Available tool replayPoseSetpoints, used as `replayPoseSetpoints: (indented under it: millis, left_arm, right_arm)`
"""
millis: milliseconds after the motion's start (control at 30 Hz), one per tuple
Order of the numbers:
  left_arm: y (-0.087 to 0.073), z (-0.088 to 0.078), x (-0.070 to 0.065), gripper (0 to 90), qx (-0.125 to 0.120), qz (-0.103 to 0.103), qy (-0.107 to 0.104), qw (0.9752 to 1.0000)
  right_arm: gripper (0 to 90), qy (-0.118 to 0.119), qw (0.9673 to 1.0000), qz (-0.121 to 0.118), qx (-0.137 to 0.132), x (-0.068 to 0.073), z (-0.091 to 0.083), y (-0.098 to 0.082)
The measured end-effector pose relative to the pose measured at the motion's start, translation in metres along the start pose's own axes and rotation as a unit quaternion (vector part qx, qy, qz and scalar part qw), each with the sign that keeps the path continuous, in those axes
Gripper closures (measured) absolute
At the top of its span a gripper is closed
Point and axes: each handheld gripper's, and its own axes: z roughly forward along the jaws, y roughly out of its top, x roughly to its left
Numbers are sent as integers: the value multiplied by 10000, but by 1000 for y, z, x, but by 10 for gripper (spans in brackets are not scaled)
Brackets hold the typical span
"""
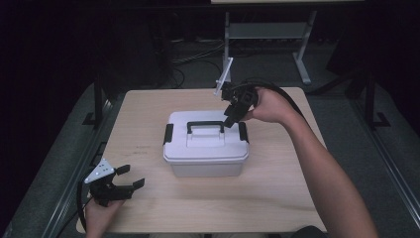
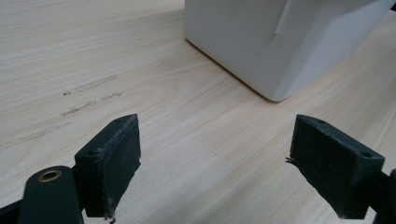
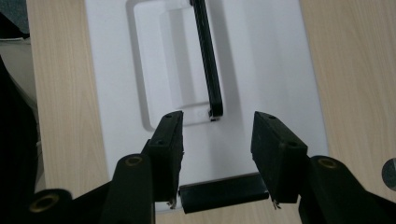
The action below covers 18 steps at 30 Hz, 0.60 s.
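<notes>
Storage box, white with a black carry handle folded flat on its lid, sits near the middle of the wooden table. A black latch closes the lid at 9 o'clock and a second latch at 3 o'clock.

We hold the right gripper over the lid at about 2 o'clock of the box, pointing down toward the 3 o'clock latch. In the right gripper view that latch lies between and below the two pads, which stand apart and press on nothing; the end of the handle lies just ahead of them. Whether a pad brushes the latch we cannot tell.

We rest the left gripper near the table's 8 o'clock corner, well apart from the box. Its jaws are spread wide with bare wood between them, and the box's near corner appears ahead at 1 o'clock in the left gripper view.

We judge the step in hand to be work on the 3 o'clock latch, with the lid not yet raised. The next move calls for a precise catch on the latch edge, or a shift to the handle, while the box is kept from sliding.
</notes>
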Motion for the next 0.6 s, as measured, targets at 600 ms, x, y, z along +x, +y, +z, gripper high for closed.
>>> replayPoseSetpoints:
  millis: [600]
  left_arm:
    - [0, 0, 0, 155, 3, 0, 24, 10000]
  right_arm:
    - [490, -88, 9995, 288, -58, 0, -5, -32]
